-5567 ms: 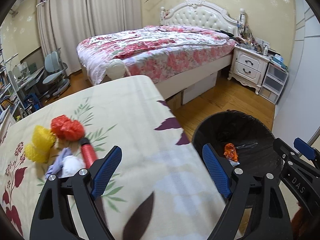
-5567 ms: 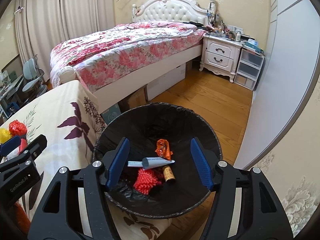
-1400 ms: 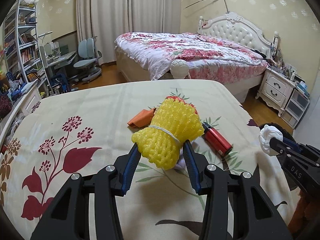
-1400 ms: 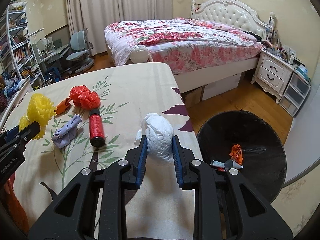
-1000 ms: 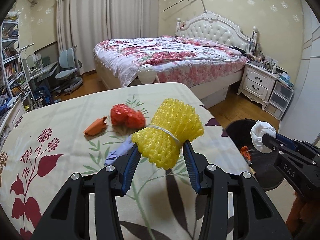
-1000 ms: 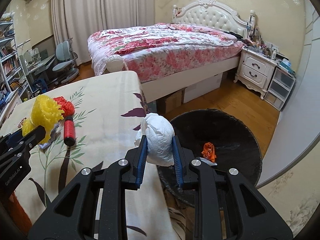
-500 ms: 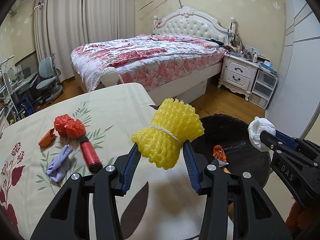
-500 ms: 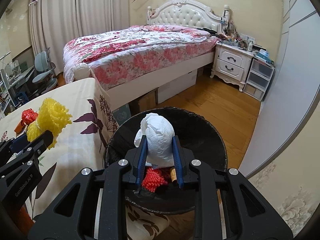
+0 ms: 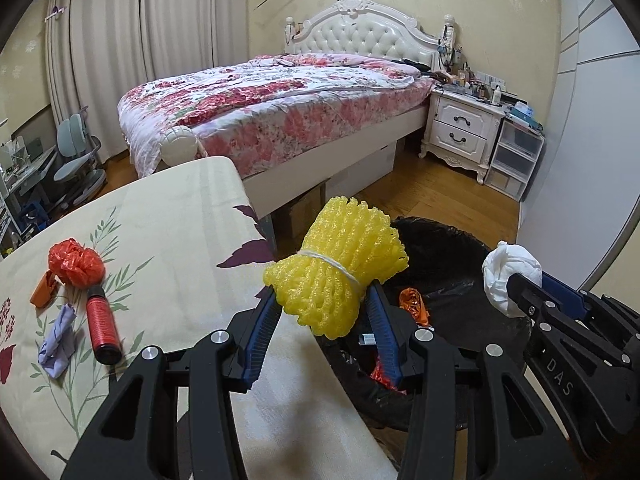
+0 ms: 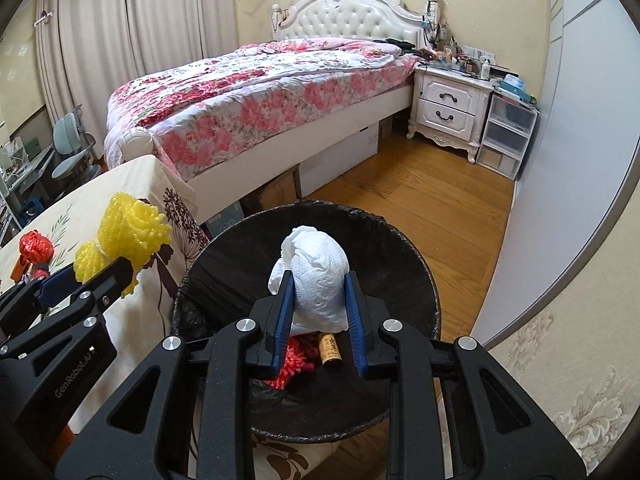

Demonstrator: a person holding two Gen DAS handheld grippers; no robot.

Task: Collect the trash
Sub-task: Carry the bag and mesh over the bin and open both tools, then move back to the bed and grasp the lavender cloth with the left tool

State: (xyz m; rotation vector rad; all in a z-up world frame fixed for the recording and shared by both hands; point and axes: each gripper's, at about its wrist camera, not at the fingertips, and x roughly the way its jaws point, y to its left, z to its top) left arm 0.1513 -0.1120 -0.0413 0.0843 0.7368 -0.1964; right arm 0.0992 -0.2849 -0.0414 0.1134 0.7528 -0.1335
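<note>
Both loads have come off the desk [image 9: 168, 208] and now sit at the black bin [image 10: 404, 276], the landmark for everything below.

Right tongs [image 10: 318, 300]: clamped tight on the white paper wad [image 10: 316, 276], which has moved from beside the bin to directly over its mouth.

Left tongs [image 9: 324, 312]: about half open, pads pressed on the yellow foam net bundle [image 9: 336, 268]. The bundle has travelled from mid-desk to the bin's near rim, partly above it, not yet centred.

Inside the bin: an orange wrapper [image 9: 414, 304], red netting [image 10: 292, 360] and a small bottle [image 10: 330, 346].

Away from the bin, on the desk: red bag ball [image 9: 76, 262], red tube [image 9: 102, 326], lilac scrap [image 9: 60, 340], orange scrap [image 9: 42, 290].

Judgement: the wad looks ready to drop; the bundle needs a little more travel. Four pieces remain to collect.
</note>
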